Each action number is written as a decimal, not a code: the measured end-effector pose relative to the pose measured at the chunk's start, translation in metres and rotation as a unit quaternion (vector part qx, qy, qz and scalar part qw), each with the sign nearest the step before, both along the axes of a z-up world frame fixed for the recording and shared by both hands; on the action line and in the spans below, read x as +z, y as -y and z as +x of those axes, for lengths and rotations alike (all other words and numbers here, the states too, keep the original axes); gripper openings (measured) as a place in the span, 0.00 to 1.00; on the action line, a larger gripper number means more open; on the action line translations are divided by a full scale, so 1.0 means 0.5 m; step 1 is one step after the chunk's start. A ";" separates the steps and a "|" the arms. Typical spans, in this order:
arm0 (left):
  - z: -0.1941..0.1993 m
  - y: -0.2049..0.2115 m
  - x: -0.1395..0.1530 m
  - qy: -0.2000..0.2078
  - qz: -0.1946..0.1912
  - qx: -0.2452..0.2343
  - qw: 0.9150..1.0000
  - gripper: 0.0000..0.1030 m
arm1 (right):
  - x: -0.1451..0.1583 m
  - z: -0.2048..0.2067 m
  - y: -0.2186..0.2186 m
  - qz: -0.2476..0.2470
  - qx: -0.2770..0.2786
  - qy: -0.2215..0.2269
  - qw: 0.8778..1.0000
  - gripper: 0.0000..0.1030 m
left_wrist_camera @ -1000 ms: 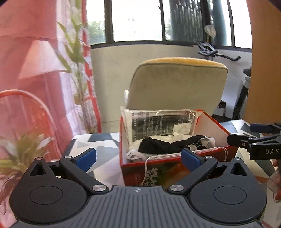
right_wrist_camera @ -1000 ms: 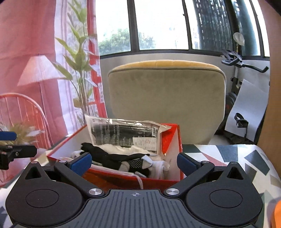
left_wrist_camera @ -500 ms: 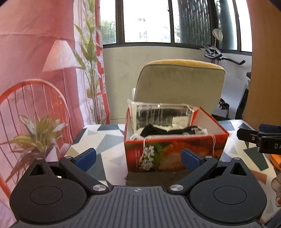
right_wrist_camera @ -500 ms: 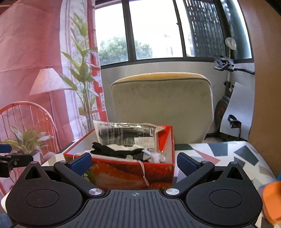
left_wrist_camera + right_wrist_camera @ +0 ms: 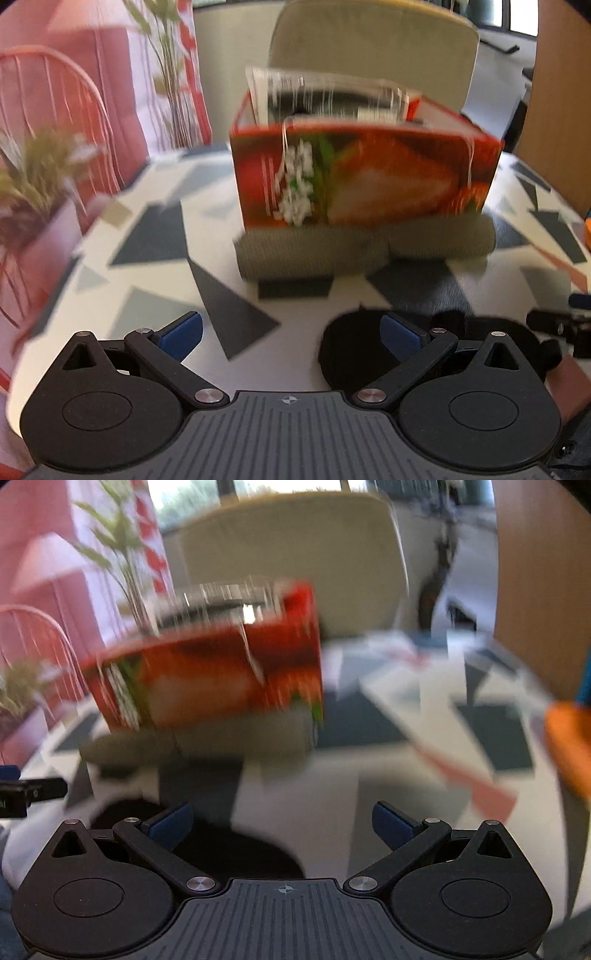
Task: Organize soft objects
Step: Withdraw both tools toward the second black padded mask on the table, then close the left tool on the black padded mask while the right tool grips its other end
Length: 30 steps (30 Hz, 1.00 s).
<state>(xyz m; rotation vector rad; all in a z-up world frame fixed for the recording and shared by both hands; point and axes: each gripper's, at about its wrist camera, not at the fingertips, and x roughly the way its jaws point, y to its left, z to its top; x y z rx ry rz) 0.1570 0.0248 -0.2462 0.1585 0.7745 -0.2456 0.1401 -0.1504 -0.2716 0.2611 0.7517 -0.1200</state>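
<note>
Currently both the left gripper [image 5: 291, 334] and right gripper [image 5: 282, 821] hover with jaws released; the olive rolled cloth [image 5: 365, 249] lies mid-surface against the red box [image 5: 364, 173], a black item [image 5: 351, 354] near the front edge.

Both tongs [image 5: 291, 334] [image 5: 282, 821] spread wide, empty.

Each black gripper [image 5: 291, 338] [image 5: 282, 821] has blue fingertip pads, silver screws, ribbed grey housing.
</note>
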 end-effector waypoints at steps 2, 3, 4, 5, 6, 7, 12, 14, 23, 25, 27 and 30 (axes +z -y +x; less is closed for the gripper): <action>0.008 0.000 -0.018 -0.013 0.002 -0.001 1.000 1.00 | -0.027 0.003 0.002 0.016 -0.005 -0.030 0.999 1.00; 0.011 0.000 -0.027 -0.019 0.003 -0.002 1.000 1.00 | -0.038 0.004 0.002 0.021 -0.008 -0.042 0.999 1.00; 0.015 -0.001 -0.034 -0.026 0.001 -0.002 1.000 1.00 | -0.045 0.006 0.002 0.023 -0.009 -0.052 0.998 1.00; 0.018 -0.002 -0.041 -0.032 -0.001 -0.004 0.999 1.00 | -0.050 0.008 0.002 0.024 -0.008 -0.059 0.998 1.00; 0.021 -0.003 -0.048 -0.039 -0.003 -0.005 0.999 1.00 | -0.051 0.008 -0.001 0.023 -0.007 -0.064 0.998 1.00; 0.022 -0.002 -0.052 -0.044 -0.004 -0.008 0.999 1.00 | -0.055 0.009 -0.004 0.020 -0.005 -0.069 0.997 1.00; 0.028 0.004 -0.069 -0.068 -0.010 -0.019 0.997 1.00 | -0.060 0.015 -0.032 -0.017 0.013 -0.078 0.997 1.00; 0.029 0.005 -0.075 -0.071 -0.011 -0.021 0.997 1.00 | -0.064 0.022 -0.042 -0.034 0.018 -0.082 0.996 1.00; 0.033 0.006 -0.087 -0.076 -0.018 -0.024 0.997 1.00 | -0.068 0.039 -0.043 -0.057 0.029 -0.084 0.994 1.00; 0.031 0.008 -0.089 -0.071 -0.017 -0.024 0.997 1.00 | -0.069 0.046 -0.038 -0.058 0.037 -0.083 0.994 1.00; 0.030 0.007 -0.090 -0.068 -0.018 -0.024 0.997 1.00 | -0.071 0.053 -0.035 -0.060 0.044 -0.079 0.994 1.00; 0.028 0.006 -0.090 -0.063 -0.018 -0.026 0.998 1.00 | -0.072 0.061 -0.033 -0.062 0.044 -0.076 0.994 1.00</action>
